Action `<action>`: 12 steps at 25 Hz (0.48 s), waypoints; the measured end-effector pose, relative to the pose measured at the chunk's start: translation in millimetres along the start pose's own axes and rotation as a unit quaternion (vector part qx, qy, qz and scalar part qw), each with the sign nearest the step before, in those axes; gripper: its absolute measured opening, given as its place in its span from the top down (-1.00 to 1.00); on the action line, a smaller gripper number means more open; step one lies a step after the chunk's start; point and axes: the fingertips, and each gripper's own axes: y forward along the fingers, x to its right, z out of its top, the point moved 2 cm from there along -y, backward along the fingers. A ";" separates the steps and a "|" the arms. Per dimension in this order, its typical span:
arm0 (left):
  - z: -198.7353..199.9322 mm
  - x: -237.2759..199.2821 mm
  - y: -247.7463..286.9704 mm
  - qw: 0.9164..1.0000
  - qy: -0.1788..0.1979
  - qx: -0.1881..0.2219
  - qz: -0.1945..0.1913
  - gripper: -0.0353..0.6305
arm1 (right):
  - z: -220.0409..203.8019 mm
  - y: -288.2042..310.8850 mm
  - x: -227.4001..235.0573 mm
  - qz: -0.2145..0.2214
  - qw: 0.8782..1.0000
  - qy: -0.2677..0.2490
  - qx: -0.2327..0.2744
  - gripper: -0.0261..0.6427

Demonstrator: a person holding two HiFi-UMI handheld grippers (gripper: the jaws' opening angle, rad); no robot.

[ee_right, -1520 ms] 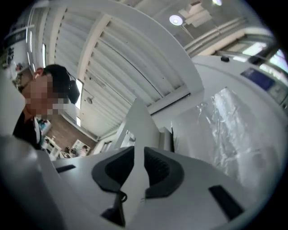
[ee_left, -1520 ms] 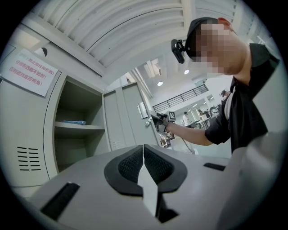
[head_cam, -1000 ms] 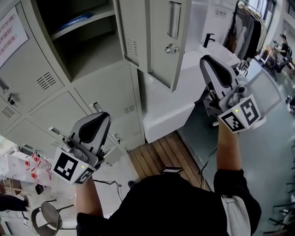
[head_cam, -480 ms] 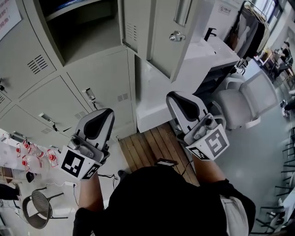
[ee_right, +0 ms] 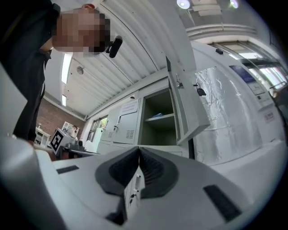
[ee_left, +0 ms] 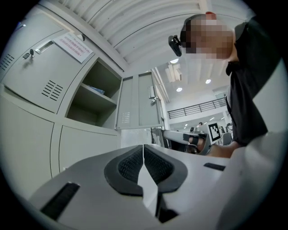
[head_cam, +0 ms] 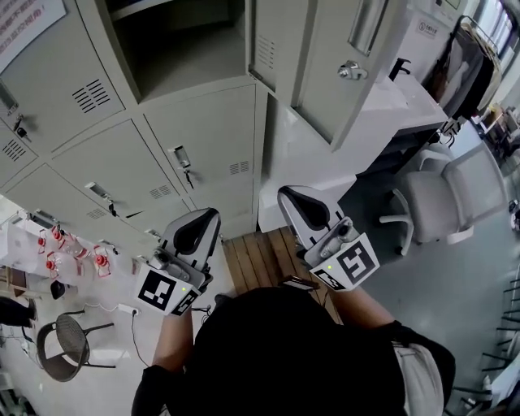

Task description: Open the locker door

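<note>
Head view, locker door [head_cam: 325,61] open, left gripper [head_cam: 201,218] fingers pressed together, right gripper [head_cam: 291,197] fingers just closed empty, possibly wooden platform [head_cam: 256,253] below.

No legible text: red-lettered notice [head_cam: 24,20] on closed locker door [head_cam: 49,75], small sign [head_cam: 428,28] on white panel [head_cam: 413,15], both unreadable.
</note>
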 end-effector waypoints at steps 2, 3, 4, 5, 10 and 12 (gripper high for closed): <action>-13.7 0.6 -6.7 1.000 -0.001 -0.002 0.011 0.84 | -15.9 4.4 -9.3 0.008 1.000 -0.009 -0.007 0.89; -20.5 0.9 -10.4 1.000 -0.003 -0.003 0.017 0.84 | -26.2 6.3 -13.6 0.012 1.000 -0.010 -0.012 0.89; -27.3 1.1 -14.2 1.000 -0.007 -0.005 0.024 0.84 | -37.0 7.8 -17.6 0.018 1.000 -0.002 -0.018 0.89; -33.6 1.3 -17.9 0.999 -0.014 -0.006 0.030 0.84 | -47.6 8.9 -21.7 0.026 0.999 0.015 -0.023 0.89; -45.1 12.6 -28.2 0.995 -0.098 0.012 0.024 0.84 | -72.7 7.8 -48.6 0.079 0.993 0.081 -0.041 0.89; -45.6 17.3 -30.4 0.994 -0.103 0.014 0.023 0.84 | -75.2 6.9 -56.9 0.092 0.992 0.083 -0.040 0.89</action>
